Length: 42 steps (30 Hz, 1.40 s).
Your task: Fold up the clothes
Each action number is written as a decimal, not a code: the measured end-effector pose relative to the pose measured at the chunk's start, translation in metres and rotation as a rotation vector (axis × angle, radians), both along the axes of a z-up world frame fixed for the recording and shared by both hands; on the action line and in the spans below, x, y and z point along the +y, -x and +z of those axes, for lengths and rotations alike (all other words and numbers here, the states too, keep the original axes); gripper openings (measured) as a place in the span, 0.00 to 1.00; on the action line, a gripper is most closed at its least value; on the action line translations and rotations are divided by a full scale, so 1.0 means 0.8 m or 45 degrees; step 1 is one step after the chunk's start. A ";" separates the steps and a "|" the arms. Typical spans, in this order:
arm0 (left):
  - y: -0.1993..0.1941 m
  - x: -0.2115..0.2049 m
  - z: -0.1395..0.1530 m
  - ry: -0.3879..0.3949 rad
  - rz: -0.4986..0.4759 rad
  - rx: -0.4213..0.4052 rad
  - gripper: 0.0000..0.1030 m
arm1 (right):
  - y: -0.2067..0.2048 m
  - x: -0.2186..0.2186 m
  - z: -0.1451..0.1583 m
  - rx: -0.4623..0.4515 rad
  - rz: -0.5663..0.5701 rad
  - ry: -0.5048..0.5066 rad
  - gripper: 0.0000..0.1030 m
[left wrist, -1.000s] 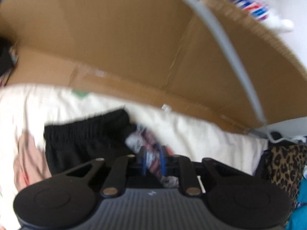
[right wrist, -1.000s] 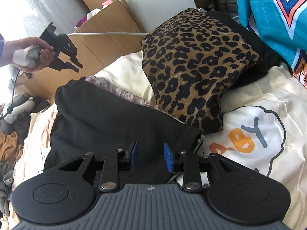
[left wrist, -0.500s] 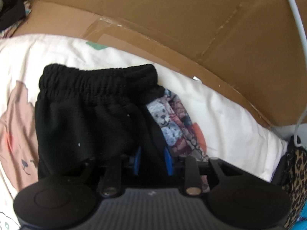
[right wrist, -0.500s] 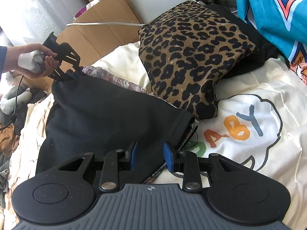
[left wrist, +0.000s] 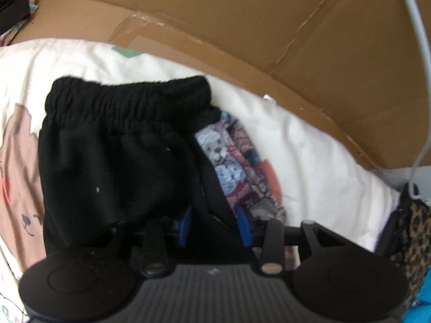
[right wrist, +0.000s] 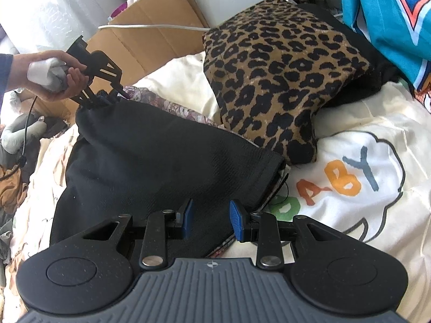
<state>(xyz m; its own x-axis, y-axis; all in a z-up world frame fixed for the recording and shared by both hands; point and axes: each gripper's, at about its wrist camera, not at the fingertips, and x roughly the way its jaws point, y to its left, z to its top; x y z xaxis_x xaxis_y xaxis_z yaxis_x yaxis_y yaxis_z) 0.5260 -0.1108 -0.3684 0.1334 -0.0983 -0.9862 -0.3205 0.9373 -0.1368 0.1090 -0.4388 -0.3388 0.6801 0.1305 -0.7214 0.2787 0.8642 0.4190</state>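
Close view along the left gripper [left wrist: 214,224], its two blue-padded fingers [left wrist: 186,222] set apart with a fold of black cloth running between them – whether they touch it is unclear. Black shorts [left wrist: 118,161] lie on a cream printed bedsheet [left wrist: 309,161], gathered elastic waistband [left wrist: 129,99] toward the bed's far edge. A patchwork-print garment [left wrist: 242,167] shows just beside the shorts on their right. Flattened brown cardboard [left wrist: 242,27] stands along the far edge – a grey cable [left wrist: 420,62] crosses it at right
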 end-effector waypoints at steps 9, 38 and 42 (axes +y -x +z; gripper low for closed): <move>0.016 0.010 0.012 0.021 0.062 0.000 0.06 | -0.013 -0.002 -0.001 -0.044 -0.016 -0.019 0.31; 0.009 0.008 0.065 0.226 -0.060 -0.288 0.02 | -0.026 -0.036 -0.023 -0.005 -0.125 -0.022 0.32; 0.005 0.001 0.066 0.270 -0.093 -0.341 0.02 | -0.027 -0.035 -0.024 0.004 -0.103 0.001 0.32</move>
